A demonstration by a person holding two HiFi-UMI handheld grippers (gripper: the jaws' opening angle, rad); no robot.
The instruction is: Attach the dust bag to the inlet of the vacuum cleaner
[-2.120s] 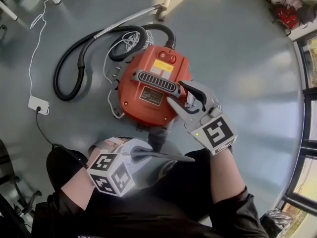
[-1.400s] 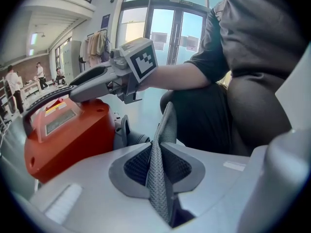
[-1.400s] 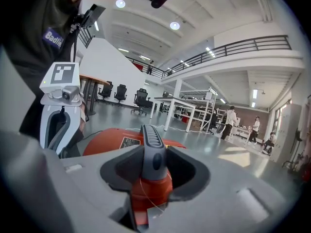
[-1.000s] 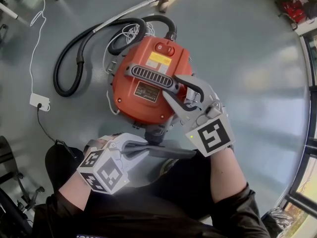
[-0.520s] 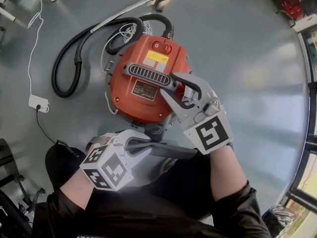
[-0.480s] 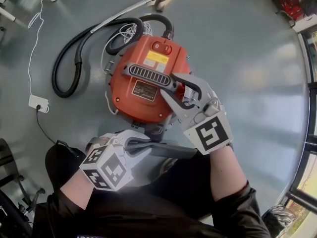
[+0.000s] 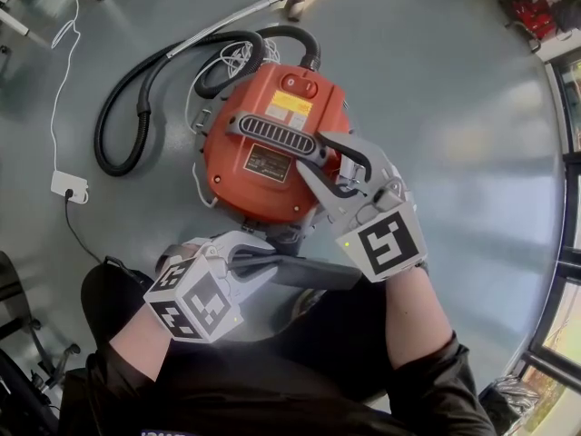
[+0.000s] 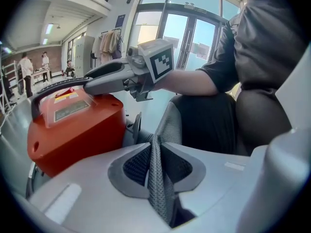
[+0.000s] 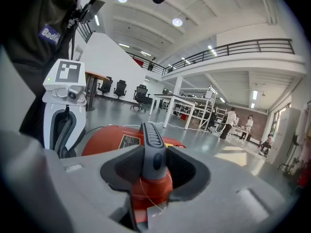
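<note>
- We see the left gripper (image 7: 257, 263) nipped almost closed on the grey mesh fabric dust bag (image 8: 156, 183), just beside the orange round vacuum cleaner (image 7: 250, 184).
- The right gripper (image 9: 154, 166) clamps wide on its grey ribbed handle (image 9: 151, 135).

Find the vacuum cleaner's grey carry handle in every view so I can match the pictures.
Head view: the handle lies across the top of the orange body, near the picture's centre.
Left gripper view: the handle arches over the orange body at far left.
Right gripper view: the handle stands dead centre, clamped in the right tool.
Shared landmark: the orange body, seen in all three.
</note>
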